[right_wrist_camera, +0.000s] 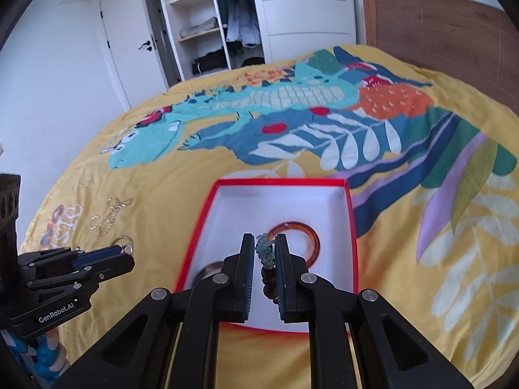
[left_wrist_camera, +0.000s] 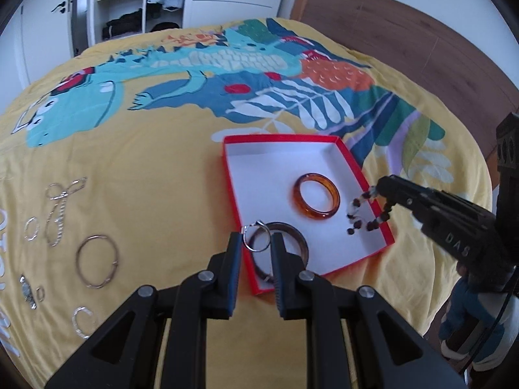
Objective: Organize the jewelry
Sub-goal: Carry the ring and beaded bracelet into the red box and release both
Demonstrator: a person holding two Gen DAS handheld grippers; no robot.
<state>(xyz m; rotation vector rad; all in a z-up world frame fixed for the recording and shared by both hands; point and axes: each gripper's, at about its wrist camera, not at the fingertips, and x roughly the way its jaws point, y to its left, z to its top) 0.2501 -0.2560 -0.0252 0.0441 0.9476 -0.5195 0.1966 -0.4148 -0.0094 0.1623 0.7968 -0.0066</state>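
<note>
1. The box (left_wrist_camera: 282,162), red-walled with a white floor, lies open on the yellow bedspread (left_wrist_camera: 146,168). It holds an amber bangle (left_wrist_camera: 316,199) at mid-floor and a dark bangle (left_wrist_camera: 300,243) at the near left corner.
2. The right gripper (left_wrist_camera: 378,191) hangs over the box's right wall. Its fingers are nearly closed on a bead bracelet (left_wrist_camera: 360,214), which dangles inside the wall, low over the floor; whether the lowest beads touch cannot be told.
3. The left gripper (left_wrist_camera: 256,241) hovers over the box's near left edge. Its fingers stand a narrow gap apart and pinch a silver ring (left_wrist_camera: 258,238) above the dark bangle.
4. Step in hand, as judged: both items are being delivered into the box.
5. Next move, as judged: open each pair of fingers and let the item drop. The bracelet needs a small shift left, clear of the right wall and short of the amber bangle.
6. Open floor remains at the far half of the box.
7. More silver jewelry (left_wrist_camera: 97,261) lies on the bedspread, well left of the box.
8. The bedspread between that jewelry and the box is bare.
</note>
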